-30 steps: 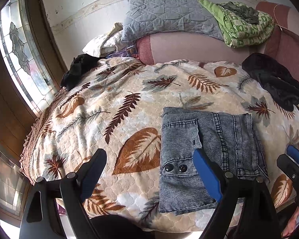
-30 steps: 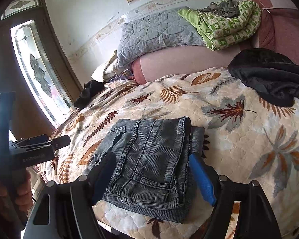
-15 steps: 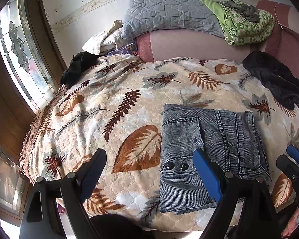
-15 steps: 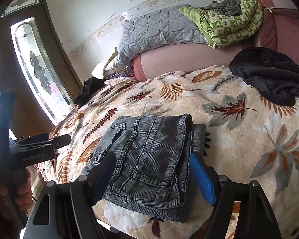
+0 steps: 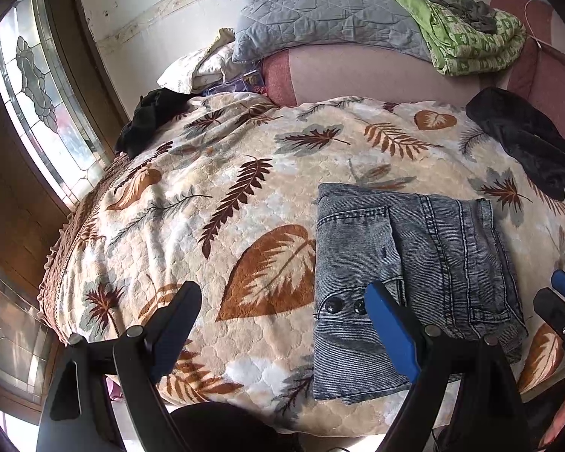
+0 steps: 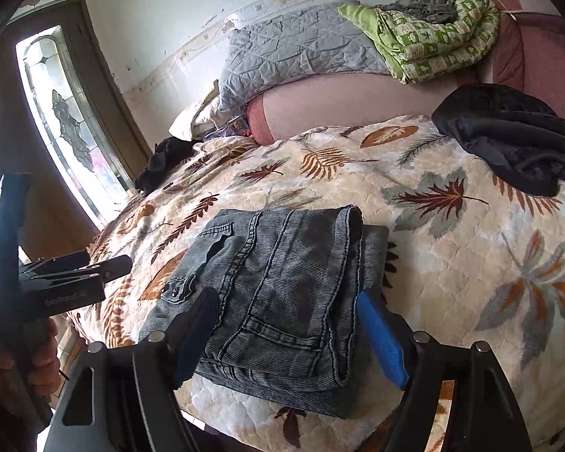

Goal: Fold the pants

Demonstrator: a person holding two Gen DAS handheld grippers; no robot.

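Grey denim pants (image 5: 425, 263) lie folded into a compact rectangle on the leaf-patterned bedspread (image 5: 207, 207), near the bed's front edge. My left gripper (image 5: 282, 301) hovers open over the bedspread just left of the pants. Its blue finger (image 5: 388, 324) overlaps their buttoned waistband in the picture. In the right wrist view the folded pants (image 6: 282, 282) sit between the wide-apart fingers of my right gripper (image 6: 286, 301), which is open with no pad visibly pressing. A hand (image 6: 22, 358) holds the left gripper (image 6: 79, 267) at the left. The right gripper (image 5: 561, 301) shows at the right edge.
A black garment (image 6: 508, 139) lies bunched at the bed's far right and another dark one (image 5: 147, 120) at the far left. A grey quilted pillow (image 5: 320, 11) and a green blanket (image 5: 471, 37) top the pink headboard. A stained-glass window (image 5: 37, 86) stands left.
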